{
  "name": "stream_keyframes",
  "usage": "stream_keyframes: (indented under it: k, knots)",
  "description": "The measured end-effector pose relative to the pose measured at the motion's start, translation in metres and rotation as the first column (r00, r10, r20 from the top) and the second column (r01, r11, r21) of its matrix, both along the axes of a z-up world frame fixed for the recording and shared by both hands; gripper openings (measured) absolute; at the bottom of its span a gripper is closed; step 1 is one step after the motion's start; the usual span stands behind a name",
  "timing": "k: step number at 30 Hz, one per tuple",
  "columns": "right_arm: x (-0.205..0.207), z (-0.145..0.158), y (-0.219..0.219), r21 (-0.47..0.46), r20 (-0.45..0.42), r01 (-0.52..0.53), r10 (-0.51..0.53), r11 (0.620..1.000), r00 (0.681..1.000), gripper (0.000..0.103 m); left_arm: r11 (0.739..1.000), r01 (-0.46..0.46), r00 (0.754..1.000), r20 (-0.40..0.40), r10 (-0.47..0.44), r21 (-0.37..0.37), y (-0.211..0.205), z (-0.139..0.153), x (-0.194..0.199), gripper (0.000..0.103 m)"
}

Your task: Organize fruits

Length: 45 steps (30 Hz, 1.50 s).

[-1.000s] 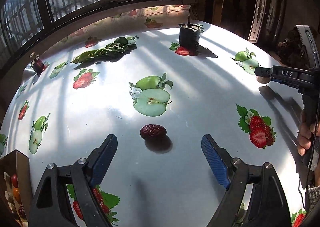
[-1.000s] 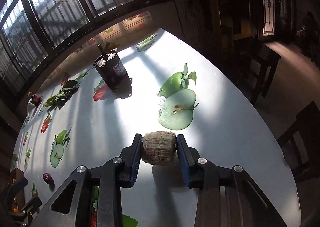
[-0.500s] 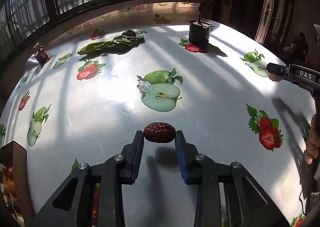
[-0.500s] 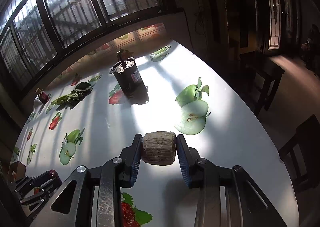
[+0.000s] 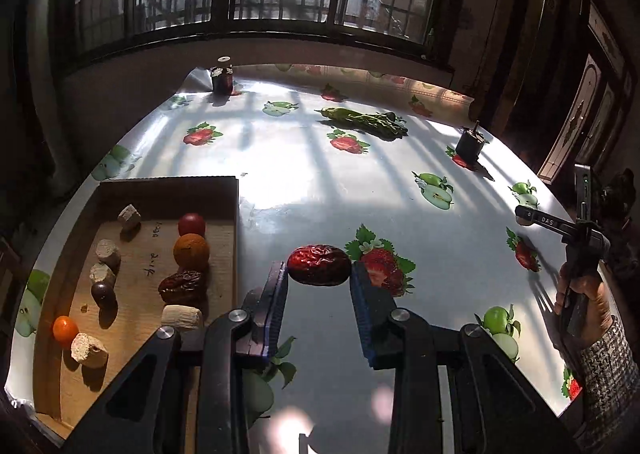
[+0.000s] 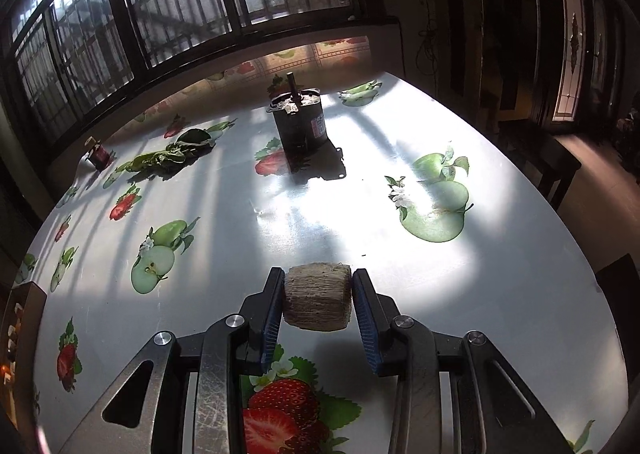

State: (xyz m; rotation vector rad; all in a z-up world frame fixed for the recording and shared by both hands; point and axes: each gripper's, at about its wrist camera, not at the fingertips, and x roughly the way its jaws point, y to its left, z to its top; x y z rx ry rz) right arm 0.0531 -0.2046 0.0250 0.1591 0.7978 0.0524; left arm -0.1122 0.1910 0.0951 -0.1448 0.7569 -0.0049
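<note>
Between the blue pads of the left gripper (image 5: pixel 319 277) sits a red date (image 5: pixel 319 264), clamped at both ends and held above the fruit-print table (image 5: pixel 304 174), just right of the cardboard tray (image 5: pixel 236 210). The tray's right wall stands beside the left finger; inside lie 2 rows of fruit and pale chunks, with bare board toward its far end. The right gripper (image 6: pixel 318 296) is closed on a fibrous tan chunk (image 6: pixel 318 300) over the table. Ahead of it stretches bare tabletop up to a dark motor (image 6: pixel 299 122); the table's right edge curves close by.
</note>
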Motion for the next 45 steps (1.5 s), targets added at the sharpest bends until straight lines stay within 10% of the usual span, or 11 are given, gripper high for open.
stream_keyframes:
  k: [9, 21, 26, 37, 45]
  knots:
    - [-0.066, 0.029, 0.141, 0.066, 0.014, -0.329, 0.328, 0.942, 0.944, 0.037, 0.971, -0.238, 0.97, -0.038, 0.238, 0.016, 0.112, -0.023, -0.055, 0.031]
    - [-0.174, 0.04, 0.375, 0.036, 0.003, -0.792, 0.793, 0.609, 0.609, 0.038, 0.956, -0.293, 0.951, -0.108, 0.289, -0.017, 0.143, -0.062, -0.072, 0.032]
    - [-0.198, 0.02, 0.413, -0.052, -0.052, -0.853, 0.851, 0.52, 0.522, 0.038, 0.947, -0.316, 0.947, -0.085, 0.311, -0.054, 0.15, -0.058, -0.079, 0.035]
    - [-0.214, 0.007, 0.428, -0.128, -0.068, -0.878, 0.879, 0.461, 0.471, 0.038, 0.923, -0.376, 0.926, -0.004, 0.377, -0.083, 0.158, -0.026, -0.107, 0.061]
    - [-0.22, 0.028, 0.407, -0.122, 0.02, -0.869, 0.877, 0.479, 0.481, 0.057, 0.904, -0.427, 0.902, 0.069, 0.426, -0.006, 0.142, 0.001, -0.122, 0.075]
